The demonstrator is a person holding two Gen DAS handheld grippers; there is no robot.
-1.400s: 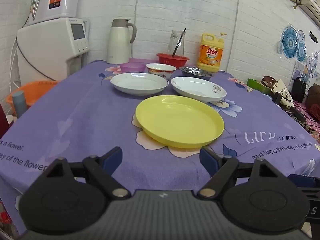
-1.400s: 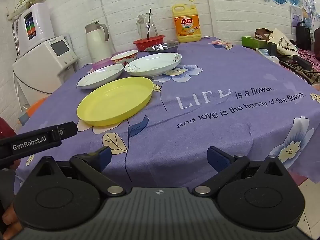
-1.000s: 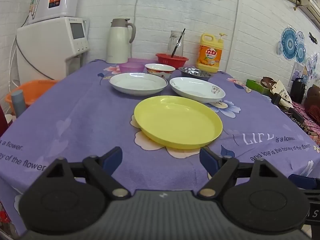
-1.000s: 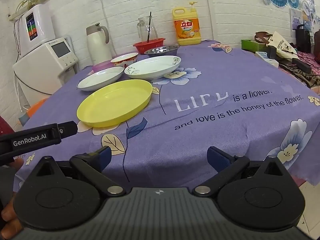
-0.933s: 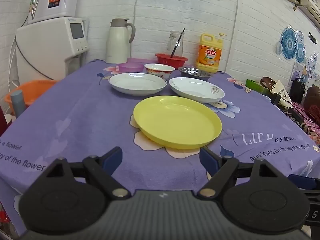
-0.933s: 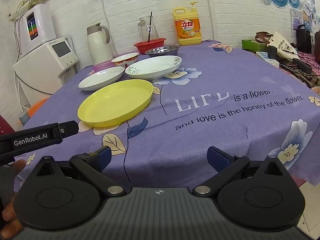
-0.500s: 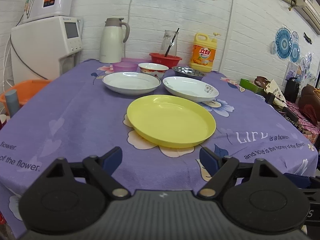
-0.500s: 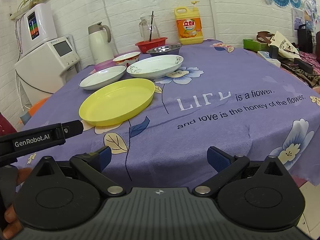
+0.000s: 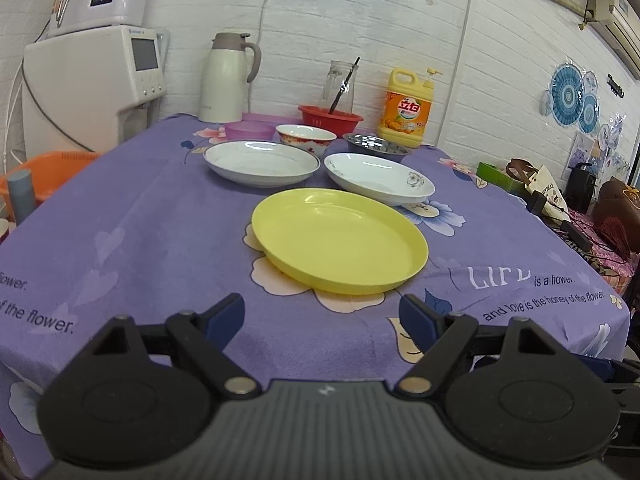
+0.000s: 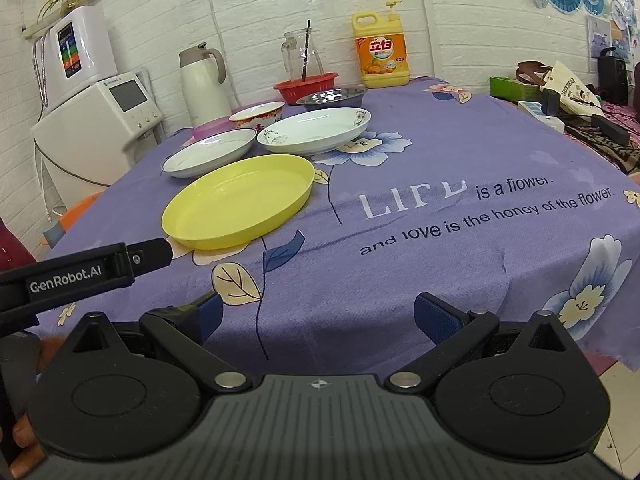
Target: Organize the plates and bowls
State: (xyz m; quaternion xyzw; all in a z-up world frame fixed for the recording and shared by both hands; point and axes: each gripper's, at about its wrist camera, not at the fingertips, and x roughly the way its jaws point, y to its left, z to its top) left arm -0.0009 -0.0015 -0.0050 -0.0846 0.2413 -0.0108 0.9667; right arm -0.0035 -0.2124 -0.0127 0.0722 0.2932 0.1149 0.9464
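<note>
Left wrist, step: opening approach, nothing lifted yet.
Left gripper [image 9: 322, 316]: spread wide, empty, short of yellow plate [image 9: 340, 240].
Beyond: two white plates [image 9: 262, 162], bowls behind.
Right wrist, right gripper [image 10: 316, 318]: agape, empty, over tablecloth [image 10: 460, 240].
Next: likely forward to yellow plate's near rim, pinch thin edge.

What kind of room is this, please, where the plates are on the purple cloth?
Probably a home kitchen or dining corner: a thermos jug, a bottle of dish soap and a water dispenser stand around a table with a flowered tablecloth, by a white brick wall.
</note>
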